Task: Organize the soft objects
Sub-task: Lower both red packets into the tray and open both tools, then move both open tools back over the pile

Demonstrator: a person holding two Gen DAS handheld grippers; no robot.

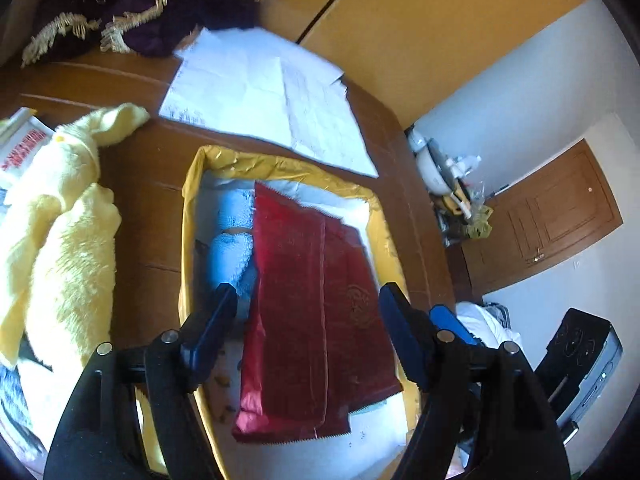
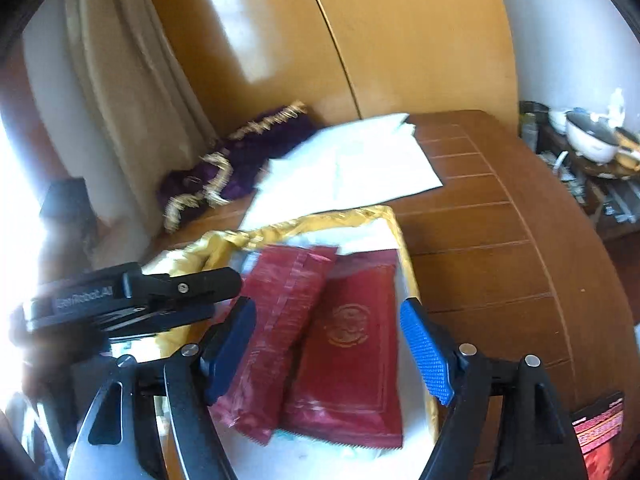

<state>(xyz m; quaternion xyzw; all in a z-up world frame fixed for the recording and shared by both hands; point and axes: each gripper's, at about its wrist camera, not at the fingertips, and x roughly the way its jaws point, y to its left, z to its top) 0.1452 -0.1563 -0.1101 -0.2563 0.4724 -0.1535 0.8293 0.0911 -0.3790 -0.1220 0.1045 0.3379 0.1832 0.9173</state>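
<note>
A yellow-lined box (image 1: 188, 216) (image 2: 404, 240) sits on the brown wooden table. Inside lie two dark red packaged cloths (image 1: 312, 312) (image 2: 348, 344), overlapping, and a light blue towel (image 1: 232, 248) under their left side. My left gripper (image 1: 308, 332) hovers open over the red packages, nothing between its fingers. My right gripper (image 2: 328, 352) is also open above the same packages. The left gripper's body (image 2: 132, 300) shows in the right wrist view. A pale yellow fluffy towel (image 1: 68, 240) lies left of the box. A purple fringed cloth (image 1: 152, 12) (image 2: 240, 160) is at the table's back.
White folded sheets (image 1: 264, 96) (image 2: 348, 168) lie behind the box. Yellow wardrobe doors (image 2: 320, 40) stand behind the table, a curtain (image 2: 120, 80) to the left. A cluttered side shelf with a white pot (image 2: 588, 140) is at the right. A black device (image 1: 580, 364) sits below the table's right edge.
</note>
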